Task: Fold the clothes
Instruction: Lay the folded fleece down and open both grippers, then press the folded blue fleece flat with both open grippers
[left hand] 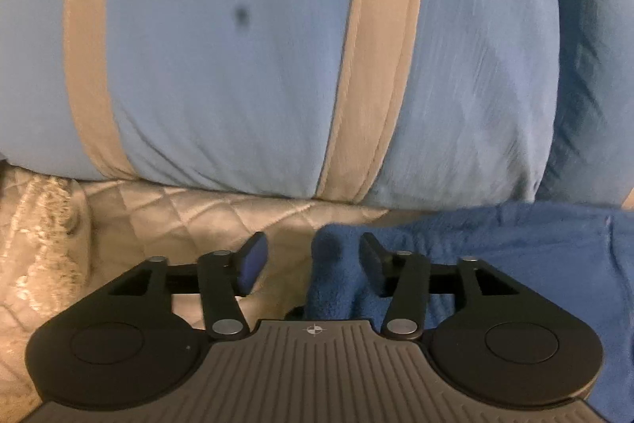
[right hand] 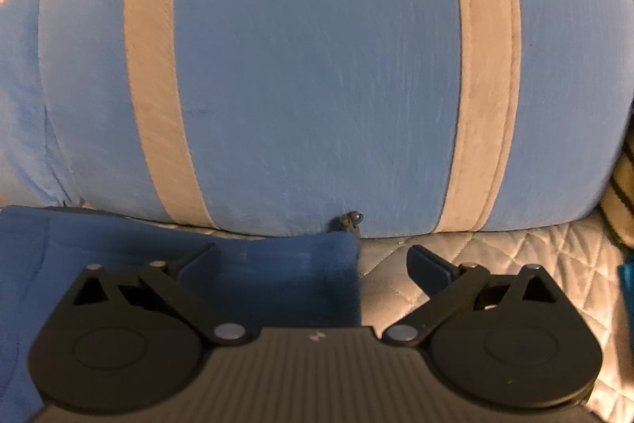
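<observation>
The dark blue fleece garment [left hand: 495,256] lies on the quilted bed cover [left hand: 190,221], low in both views, just in front of a big light-blue cushion with tan stripes [right hand: 317,66]; in the left wrist view the left tool [left hand: 313,260] stands partly open, a raised corner of the fleece between its pads but seemingly not pinched; in the right wrist view the right tool [right hand: 313,264] is spread wide over the garment's right-hand edge, holding nothing; the likely trouble is that a released corner springs back or bunches, since the fleece is thick and the satin-like quilt may let it slide; either tool could also drag a layer along if it pulls away low; the cushion crowds the far side, with a small dark zipper pull [right hand: 350,219] near the garment's corner, so open room lies mainly over bare quilt at lower left of the left view and lower right of the right view.
</observation>
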The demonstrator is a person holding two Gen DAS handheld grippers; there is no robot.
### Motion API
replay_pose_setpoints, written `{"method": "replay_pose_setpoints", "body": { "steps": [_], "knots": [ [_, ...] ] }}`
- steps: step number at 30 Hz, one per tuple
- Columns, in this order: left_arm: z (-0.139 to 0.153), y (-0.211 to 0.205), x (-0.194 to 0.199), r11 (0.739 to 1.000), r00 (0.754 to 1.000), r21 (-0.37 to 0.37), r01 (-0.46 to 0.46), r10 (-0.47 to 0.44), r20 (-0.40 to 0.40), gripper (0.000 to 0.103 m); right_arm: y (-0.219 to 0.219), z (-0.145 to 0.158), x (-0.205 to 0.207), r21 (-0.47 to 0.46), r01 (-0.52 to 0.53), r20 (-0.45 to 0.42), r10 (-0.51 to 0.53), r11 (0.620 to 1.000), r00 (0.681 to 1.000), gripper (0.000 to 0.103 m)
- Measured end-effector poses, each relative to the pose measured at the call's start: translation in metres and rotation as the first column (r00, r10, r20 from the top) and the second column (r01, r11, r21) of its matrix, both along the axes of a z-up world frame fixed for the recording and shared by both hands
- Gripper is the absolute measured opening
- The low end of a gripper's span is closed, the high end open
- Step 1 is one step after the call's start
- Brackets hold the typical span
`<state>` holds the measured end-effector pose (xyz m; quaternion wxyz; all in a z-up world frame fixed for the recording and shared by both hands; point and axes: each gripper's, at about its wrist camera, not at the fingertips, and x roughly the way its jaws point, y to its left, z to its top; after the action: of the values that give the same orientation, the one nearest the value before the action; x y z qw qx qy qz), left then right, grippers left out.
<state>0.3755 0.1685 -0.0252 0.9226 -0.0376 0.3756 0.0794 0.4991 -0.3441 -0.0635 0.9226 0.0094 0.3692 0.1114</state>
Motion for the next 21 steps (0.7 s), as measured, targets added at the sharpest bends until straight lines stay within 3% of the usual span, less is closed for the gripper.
{"method": "replay_pose_setpoints", "body": {
  "steps": [1, 4, 7, 10, 14, 21],
  "knots": [
    [0.006, -0.001, -0.002, 1.0, 1.0, -0.018, 0.0, 0.0, 0.012, 0.076, 0.001, 0.005, -0.003, -0.001, 0.001, 0.004, -0.001, 1.0, 1.0, 0.103],
    [0.026, -0.006, -0.01, 0.998, 0.998, -0.065, -0.001, 0.004, 0.058, 0.08, 0.004, 0.018, -0.014, -0.001, 0.013, 0.028, -0.013, 1.0, 1.0, 0.103],
    [0.035, -0.024, -0.02, 0.998, 0.99, -0.05, -0.029, 0.036, 0.135, 0.09, 0.01, 0.028, -0.025, 0.012, 0.021, 0.038, -0.021, 1.0, 0.999, 0.103],
    [0.037, -0.043, -0.031, 0.999, 0.985, -0.042, -0.018, 0.025, 0.17, 0.09, 0.02, 0.033, -0.04, 0.034, 0.03, 0.065, -0.032, 0.999, 0.997, 0.103],
    [0.029, -0.065, -0.033, 0.999, 0.989, -0.037, 0.039, -0.033, 0.146, 0.09, 0.027, 0.031, -0.062, 0.029, 0.006, 0.105, -0.009, 1.0, 0.994, 0.103],
    [0.017, -0.086, -0.022, 0.993, 0.993, -0.077, 0.086, -0.08, 0.082, 0.09, 0.047, 0.018, -0.067, 0.043, -0.072, 0.077, 0.068, 0.996, 0.995, 0.103]
  ]
}}
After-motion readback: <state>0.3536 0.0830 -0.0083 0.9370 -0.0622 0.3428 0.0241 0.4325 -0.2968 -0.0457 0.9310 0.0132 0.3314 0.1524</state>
